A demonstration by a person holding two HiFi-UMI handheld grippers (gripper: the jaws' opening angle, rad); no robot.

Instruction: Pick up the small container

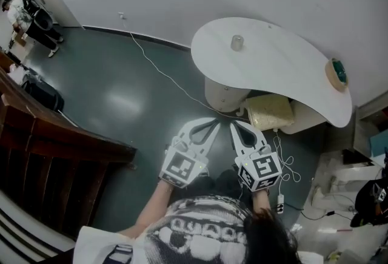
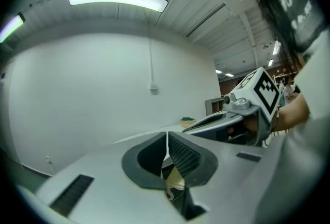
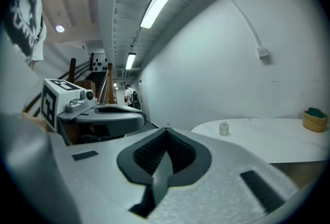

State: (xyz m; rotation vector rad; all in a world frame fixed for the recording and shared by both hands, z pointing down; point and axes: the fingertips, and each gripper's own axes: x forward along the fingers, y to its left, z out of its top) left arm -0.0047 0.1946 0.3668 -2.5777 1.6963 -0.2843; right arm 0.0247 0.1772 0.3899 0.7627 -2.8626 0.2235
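The small container (image 1: 237,42), a pale capped jar, stands upright on the white curved table (image 1: 285,68); in the right gripper view the container (image 3: 223,128) shows far ahead on the table (image 3: 268,138). Both grippers hover over the dark floor, well short of the table. My left gripper (image 1: 214,123) is shut with nothing between its jaws, as the left gripper view (image 2: 167,136) confirms. Beside it, my right gripper (image 1: 233,125) is also shut and empty, its tips (image 3: 166,130) meeting. The container is hidden in the left gripper view.
A tan bowl with green contents (image 1: 336,73) sits at the table's right end. Under the table are a white round base (image 1: 221,94) and a yellowish bag (image 1: 270,111). A white cable (image 1: 163,71) crosses the floor. A wooden railing (image 1: 54,135) stands left; clutter lies at right.
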